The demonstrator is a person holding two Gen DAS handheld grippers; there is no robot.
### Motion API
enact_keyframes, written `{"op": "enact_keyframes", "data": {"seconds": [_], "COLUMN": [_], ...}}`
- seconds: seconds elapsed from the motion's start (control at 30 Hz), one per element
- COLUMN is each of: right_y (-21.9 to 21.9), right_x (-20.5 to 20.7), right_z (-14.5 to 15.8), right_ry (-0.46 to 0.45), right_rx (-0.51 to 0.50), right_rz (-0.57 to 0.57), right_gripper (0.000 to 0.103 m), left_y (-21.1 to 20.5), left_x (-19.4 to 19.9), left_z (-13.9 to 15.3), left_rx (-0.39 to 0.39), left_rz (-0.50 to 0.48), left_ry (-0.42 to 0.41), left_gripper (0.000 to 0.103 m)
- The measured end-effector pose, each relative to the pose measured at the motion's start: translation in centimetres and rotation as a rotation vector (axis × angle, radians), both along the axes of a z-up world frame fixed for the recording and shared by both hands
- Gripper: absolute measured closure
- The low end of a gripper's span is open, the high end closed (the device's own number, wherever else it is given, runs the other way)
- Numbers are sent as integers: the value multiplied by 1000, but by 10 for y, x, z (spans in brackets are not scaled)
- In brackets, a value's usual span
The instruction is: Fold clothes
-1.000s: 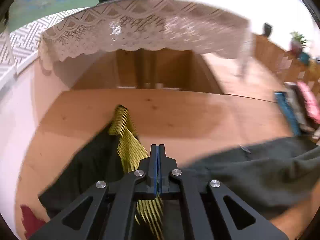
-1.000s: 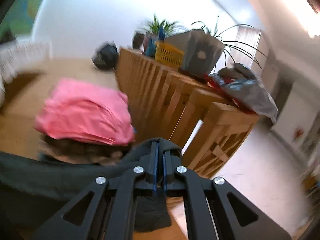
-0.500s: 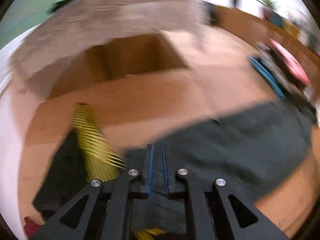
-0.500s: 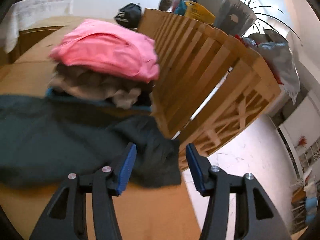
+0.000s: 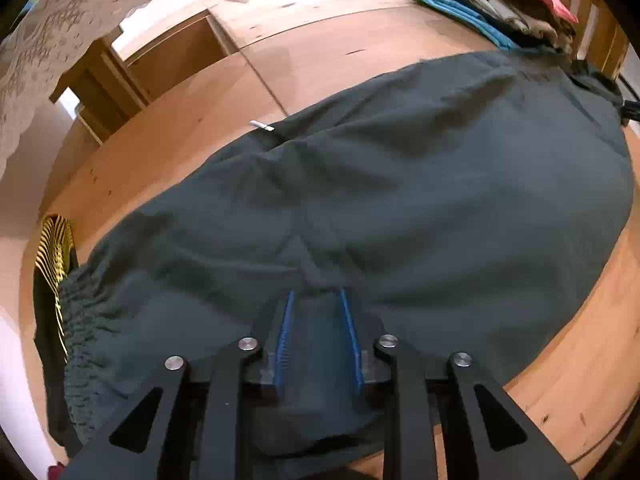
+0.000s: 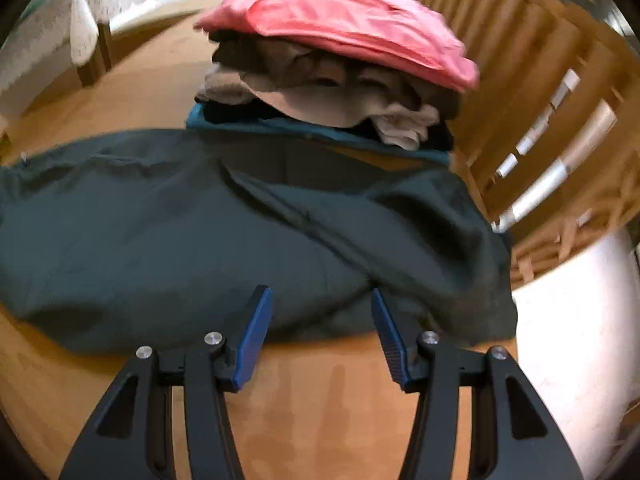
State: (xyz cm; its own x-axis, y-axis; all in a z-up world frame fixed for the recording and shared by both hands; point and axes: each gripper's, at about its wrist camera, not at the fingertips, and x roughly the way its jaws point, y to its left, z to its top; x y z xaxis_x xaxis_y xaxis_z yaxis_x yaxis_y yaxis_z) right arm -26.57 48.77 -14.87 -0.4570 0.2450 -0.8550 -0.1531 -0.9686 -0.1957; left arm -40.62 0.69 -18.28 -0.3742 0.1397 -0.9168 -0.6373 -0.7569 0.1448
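Our left gripper (image 5: 316, 300) has its fingers parted over the dark green garment (image 5: 400, 200); our right gripper (image 6: 320, 312) is spread wide, empty. The garment lies flat on the wooden table (image 6: 320, 400), a folded stack (image 6: 340, 60) at twelve o'clock.

The dark grey-green cloth garment (image 5: 420, 184) is matt, softly creased woven fabric, gathered into ribbed elastic at its left edge. Under it, the light brown wooden desk (image 5: 340, 44) looks smooth and satin, with knots and grain. Over the garment, the left tongs (image 5: 317, 320) are matt black plastic with ridged blue pads (image 5: 285, 340) and shiny metal screws.
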Motion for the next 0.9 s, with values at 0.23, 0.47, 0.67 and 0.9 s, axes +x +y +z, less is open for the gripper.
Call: {"op": "enact_keyframes", "data": {"seconds": [0.23, 0.47, 0.67, 0.9], "right_y": [-16, -43, -81, 0], "right_x": [-31, -9, 43, 100], "right_z": [-30, -35, -39, 10], "right_ry": [-151, -273, -311, -77], "right_rx": [73, 62, 9, -131], "right_rz": [77, 145, 233, -2], "right_gripper": [52, 52, 52, 52], "left_y": [-36, -87, -130, -157], "left_x": [2, 17, 46, 58], "left_z": [-18, -37, -51, -41], "left_rx": [-5, 21, 3, -63], "left_rz": [26, 73, 97, 156], "left_ry": [-4, -17, -21, 12], "left_gripper": [63, 63, 63, 71]}}
